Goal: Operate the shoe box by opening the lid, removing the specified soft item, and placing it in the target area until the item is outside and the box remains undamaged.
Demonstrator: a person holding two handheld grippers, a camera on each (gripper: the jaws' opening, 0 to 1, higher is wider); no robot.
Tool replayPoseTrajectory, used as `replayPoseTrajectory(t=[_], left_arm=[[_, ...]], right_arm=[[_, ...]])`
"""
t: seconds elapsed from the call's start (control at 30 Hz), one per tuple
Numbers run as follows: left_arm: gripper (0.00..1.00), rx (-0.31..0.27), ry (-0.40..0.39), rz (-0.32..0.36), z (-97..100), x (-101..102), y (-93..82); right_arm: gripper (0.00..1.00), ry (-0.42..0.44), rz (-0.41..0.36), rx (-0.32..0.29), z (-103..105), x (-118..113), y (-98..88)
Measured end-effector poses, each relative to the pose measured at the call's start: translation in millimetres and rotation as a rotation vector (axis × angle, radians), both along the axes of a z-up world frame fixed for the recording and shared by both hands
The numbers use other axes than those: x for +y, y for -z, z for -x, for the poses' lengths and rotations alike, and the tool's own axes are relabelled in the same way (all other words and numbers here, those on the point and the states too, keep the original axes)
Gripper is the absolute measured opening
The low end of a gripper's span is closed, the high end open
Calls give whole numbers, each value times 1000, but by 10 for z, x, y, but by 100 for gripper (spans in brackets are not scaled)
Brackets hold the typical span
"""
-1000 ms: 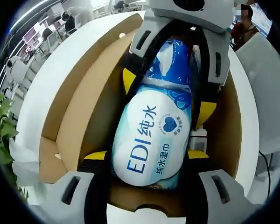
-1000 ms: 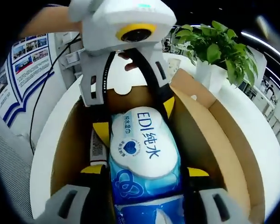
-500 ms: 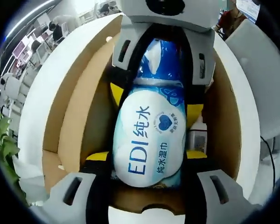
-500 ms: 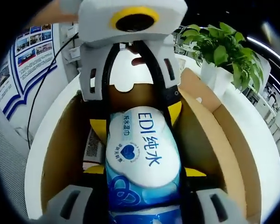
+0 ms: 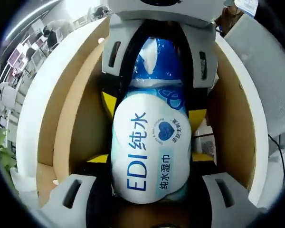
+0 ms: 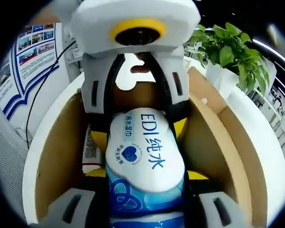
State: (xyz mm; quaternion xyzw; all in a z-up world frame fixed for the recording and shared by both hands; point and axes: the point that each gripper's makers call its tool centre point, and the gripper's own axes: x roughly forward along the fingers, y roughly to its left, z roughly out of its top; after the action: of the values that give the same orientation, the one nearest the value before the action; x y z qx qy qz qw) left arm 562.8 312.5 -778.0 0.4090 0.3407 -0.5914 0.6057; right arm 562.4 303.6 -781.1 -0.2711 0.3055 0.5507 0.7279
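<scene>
A soft blue-and-white wet-wipes pack (image 5: 149, 147) printed "EDI" sits over the open brown cardboard shoe box (image 5: 80, 109). My left gripper (image 5: 149, 159) is shut on its near end, with the yellow pads pressing both sides. My right gripper (image 5: 152, 111) reaches in from the top and is shut on the far blue end. In the right gripper view the same pack (image 6: 142, 156) is clamped by my right gripper (image 6: 145, 175) at the bottom. My left gripper (image 6: 140, 133) grips it from above, between the box (image 6: 206, 137) walls.
The box stands on a round white table (image 5: 38, 104). A white printed label (image 6: 89, 149) lies inside the box beside the pack. A potted green plant (image 6: 228, 47) stands on the table beyond the box. A poster board (image 6: 23, 57) is at the left.
Both cameras have drawn closer, so the pack and the opposite gripper look larger. Both grippers stay shut on the pack, which has not slipped.
</scene>
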Motion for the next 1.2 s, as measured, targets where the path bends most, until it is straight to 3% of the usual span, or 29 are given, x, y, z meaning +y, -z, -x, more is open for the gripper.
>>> replayPoseTrajectory(t=[0.47, 0.77, 1.2], left_arm=[[62, -38, 22, 19, 1, -4, -14], [61, -48, 37, -36, 1, 19, -71], [60, -68, 48, -47, -8, 34, -348]], right_arm=[[50, -26, -4, -33, 3, 21, -8], [46, 5, -4, -22, -1, 22, -66], [46, 8, -22, -38, -12, 44, -332]])
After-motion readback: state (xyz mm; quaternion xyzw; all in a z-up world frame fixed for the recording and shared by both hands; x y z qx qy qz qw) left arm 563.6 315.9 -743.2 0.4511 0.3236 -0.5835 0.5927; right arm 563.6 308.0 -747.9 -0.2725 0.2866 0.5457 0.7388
